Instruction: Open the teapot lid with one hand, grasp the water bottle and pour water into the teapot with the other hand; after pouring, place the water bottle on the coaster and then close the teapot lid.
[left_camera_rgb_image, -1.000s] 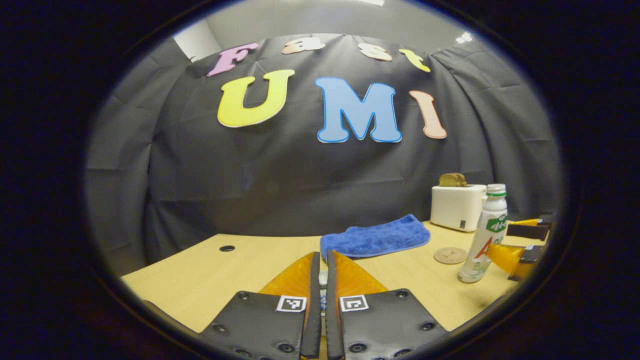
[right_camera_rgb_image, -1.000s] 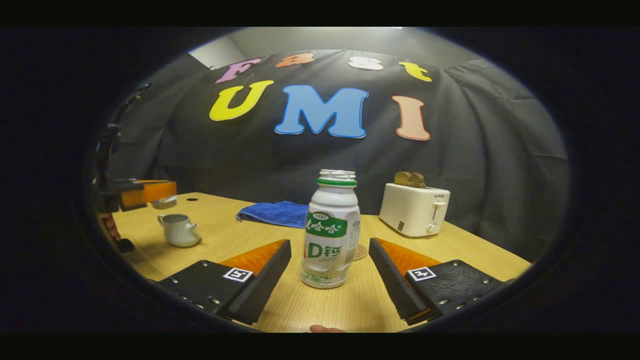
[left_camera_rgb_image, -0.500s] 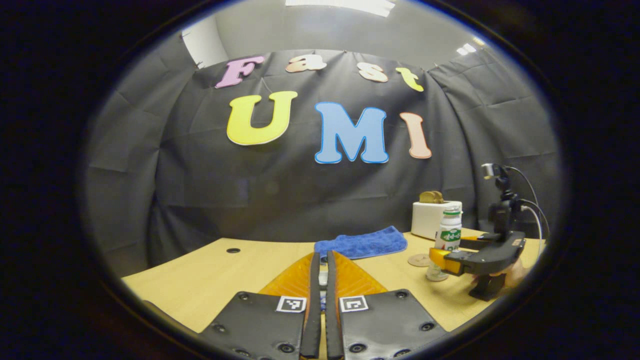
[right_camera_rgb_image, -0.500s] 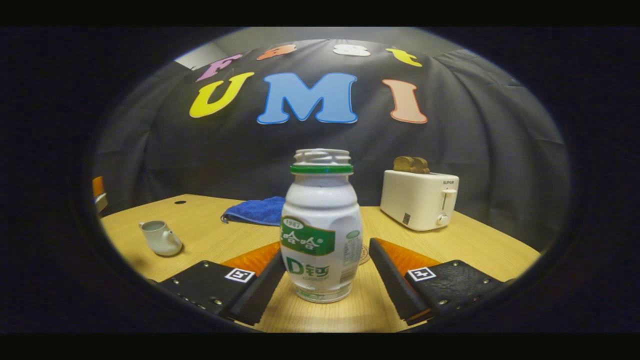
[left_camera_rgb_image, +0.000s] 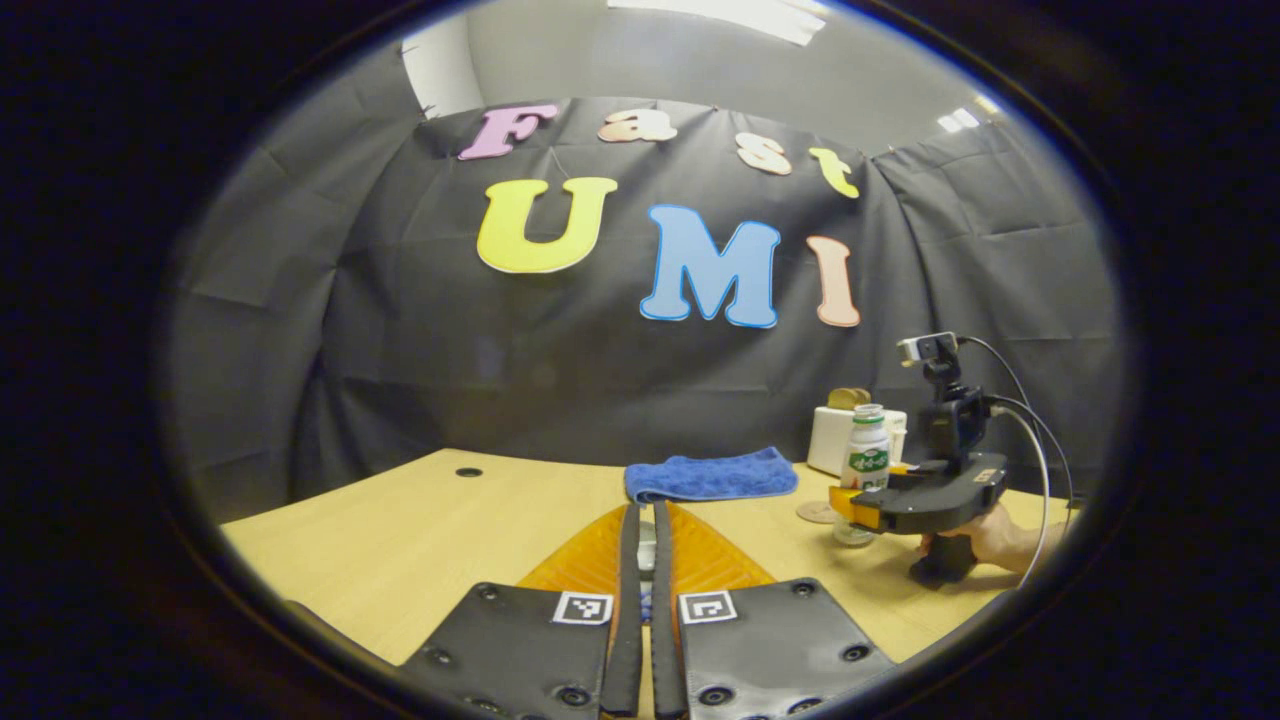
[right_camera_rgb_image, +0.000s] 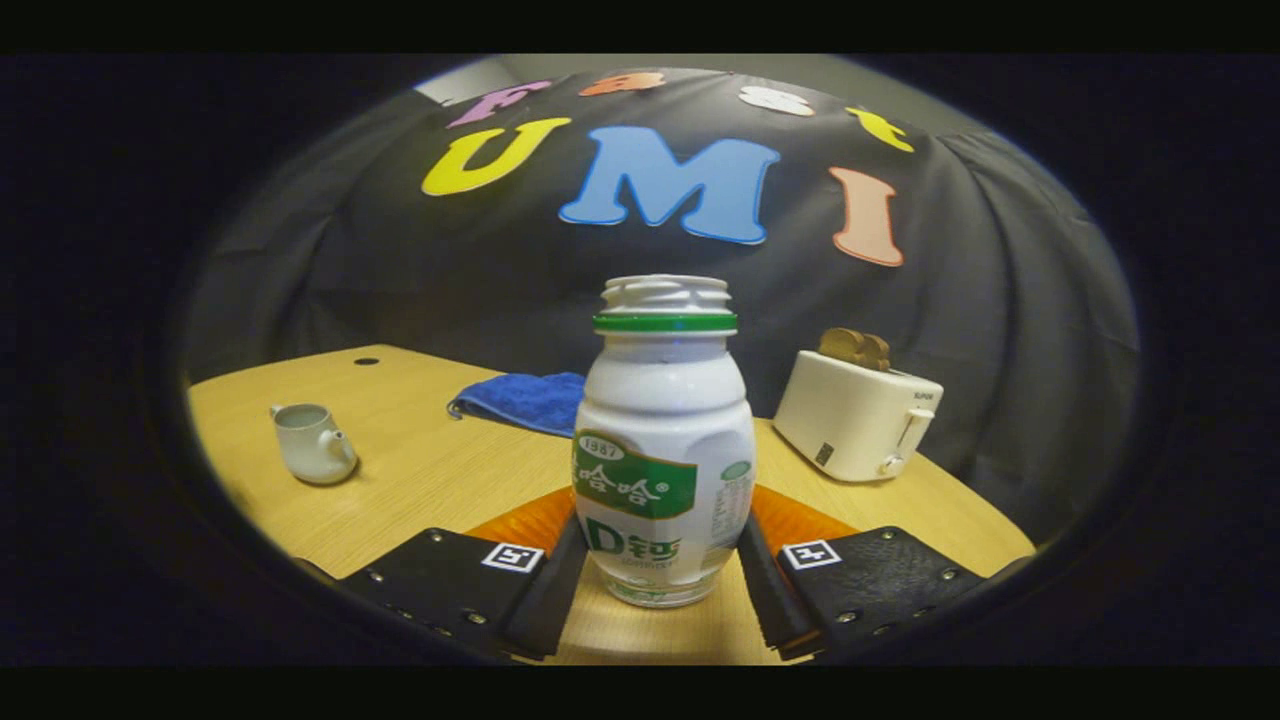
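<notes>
Table (right_camera_rgb_image: 420, 480): light wood, black cloth wall behind. On it, big to small: white toaster (right_camera_rgb_image: 858, 415) w/ bread in the slots, back right in the right gripper view; blue towel (right_camera_rgb_image: 525, 398) folded at the back, centre; white teapot (right_camera_rgb_image: 308, 442) far left, lid off, well apart from everything else; round coaster (left_camera_rgb_image: 815, 512) seen in the left gripper view, just beside the bottle's base on the towel side.

Nothing lies btw bottle and teapot, just bare tabletop.

Bottle (right_camera_rgb_image: 662, 445): white, green label, green ring under the open neck (no cap on). Upright, base on the table, dead centre btw the fingers of the right gripper (right_camera_rgb_image: 660, 560). Both fingers lie against its lower sides, so the jaws look clamped on it. Left gripper view agrees: right gripper comes in from the right w/ a hand (left_camera_rgb_image: 995, 535) under it, bottle at its tips.

Left gripper (left_camera_rgb_image: 643, 545): jaws nearly closed, only a thin slit btw the fingers, w/ a small pale thing in the slit. Too hidden to tell what it is. Gripper is above the table, aimed at the towel.
</notes>
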